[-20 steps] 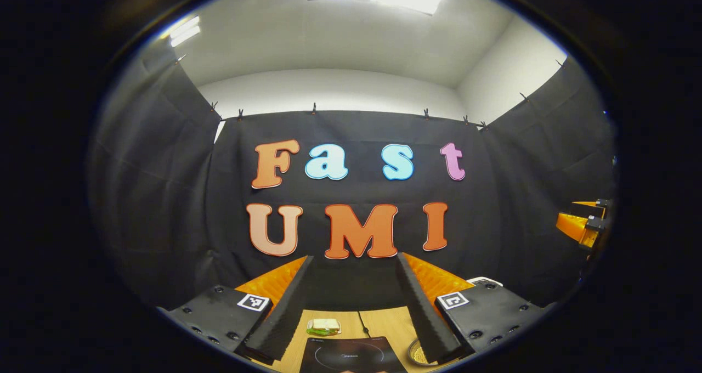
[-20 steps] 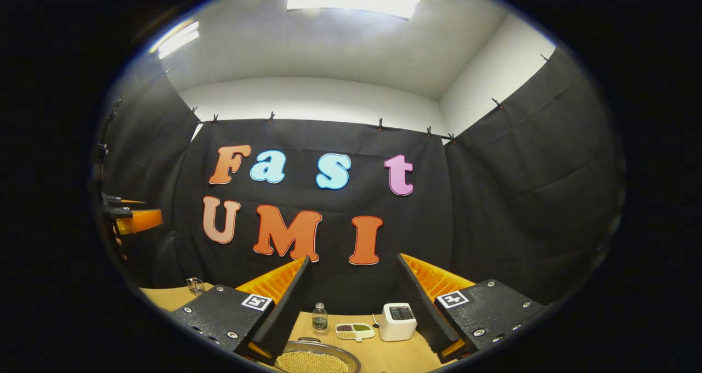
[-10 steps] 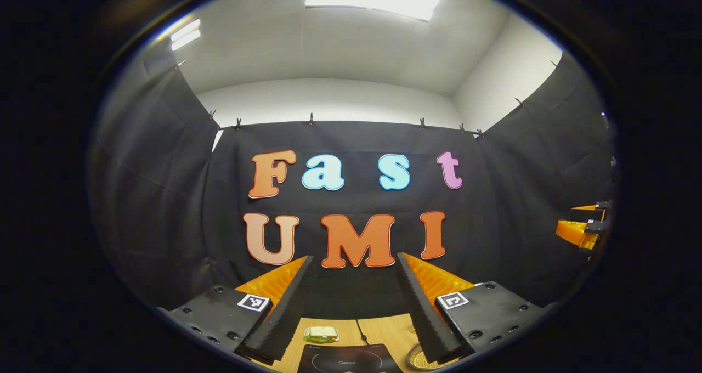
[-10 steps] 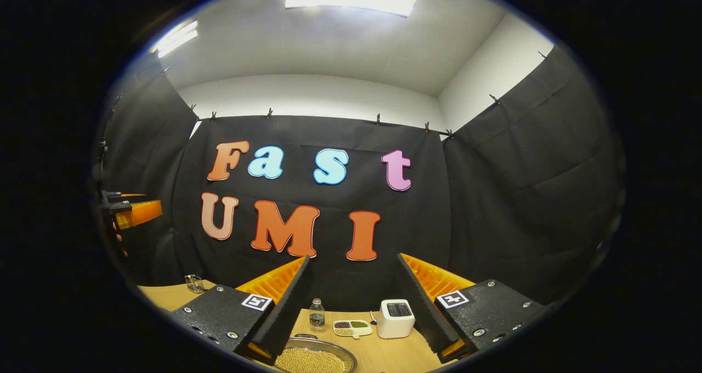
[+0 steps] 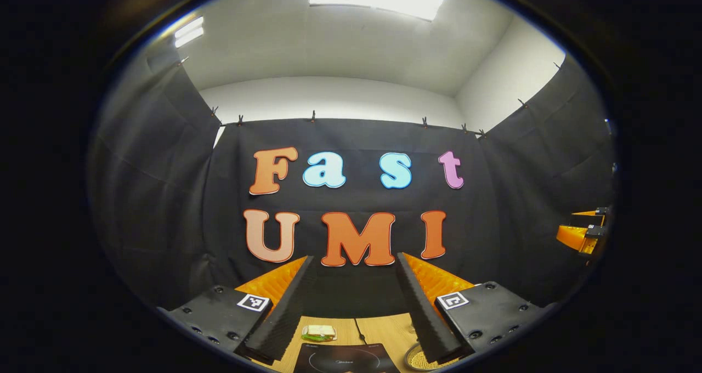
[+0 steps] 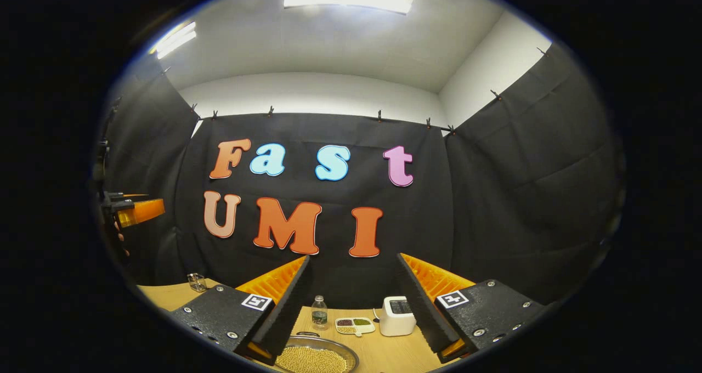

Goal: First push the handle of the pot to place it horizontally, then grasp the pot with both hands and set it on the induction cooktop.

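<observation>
Both grippers are held high above the wooden table, aimed at the back wall. In the left gripper view my left gripper is open with nothing between its fingers; below it lie the black induction cooktop and, to its right, the rim of the pot holding yellowish beans. In the right gripper view my right gripper is also open and empty, with the metal pot low between its fingers. The left gripper shows far off at the left edge, and the right gripper at the right edge.
Behind the cooktop lies a small wrapped food item beside a cable. Beyond the pot stand a small bottle, a divided dish of beans and a white appliance. A glass stands far left on the table.
The left gripper view has tilted slightly upward, so the cooktop sits lower in it. The right gripper view has dipped a little. Both grippers have stayed open.
</observation>
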Available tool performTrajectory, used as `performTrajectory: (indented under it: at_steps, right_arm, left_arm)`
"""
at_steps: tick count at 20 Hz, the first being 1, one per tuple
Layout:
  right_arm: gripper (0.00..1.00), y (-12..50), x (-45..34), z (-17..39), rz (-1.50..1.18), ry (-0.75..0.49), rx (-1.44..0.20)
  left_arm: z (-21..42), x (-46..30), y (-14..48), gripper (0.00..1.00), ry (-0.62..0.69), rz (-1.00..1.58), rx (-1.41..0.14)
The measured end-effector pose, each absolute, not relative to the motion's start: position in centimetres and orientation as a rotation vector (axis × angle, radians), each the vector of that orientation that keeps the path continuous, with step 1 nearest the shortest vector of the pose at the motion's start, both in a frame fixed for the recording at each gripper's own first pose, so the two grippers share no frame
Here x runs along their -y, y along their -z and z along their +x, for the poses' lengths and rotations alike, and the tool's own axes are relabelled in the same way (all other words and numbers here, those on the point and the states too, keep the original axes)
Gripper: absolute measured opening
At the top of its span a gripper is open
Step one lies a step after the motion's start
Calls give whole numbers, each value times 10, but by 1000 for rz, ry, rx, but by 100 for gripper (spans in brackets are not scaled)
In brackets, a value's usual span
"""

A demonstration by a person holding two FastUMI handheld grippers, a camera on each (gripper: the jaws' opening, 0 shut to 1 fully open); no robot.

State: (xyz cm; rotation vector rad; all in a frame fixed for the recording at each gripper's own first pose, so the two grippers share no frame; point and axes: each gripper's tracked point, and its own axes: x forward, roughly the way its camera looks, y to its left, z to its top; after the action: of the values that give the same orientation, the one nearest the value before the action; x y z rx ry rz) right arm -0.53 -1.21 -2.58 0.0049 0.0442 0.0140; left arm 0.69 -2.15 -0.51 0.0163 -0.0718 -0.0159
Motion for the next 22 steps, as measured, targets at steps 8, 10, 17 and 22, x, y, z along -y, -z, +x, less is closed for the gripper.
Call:
performTrajectory:
  at_steps: [8, 10, 17, 22]
  right_arm:
    - [93, 80, -8, -18, 1, -99, -181]
    - [91, 100, -16, -24, -9, -134, -231]
    - [68, 189, -63, -48, 31, -309, -487]
    - [34, 251, -94, -76, 58, -410, -704]
  left_arm:
    - [14, 24, 26, 95, 19, 27, 29]
    - [15, 21, 30, 95, 15, 24, 19]
    - [14, 18, 40, 98, 12, 38, -7]
    - [14, 13, 47, 98, 7, 27, -22]
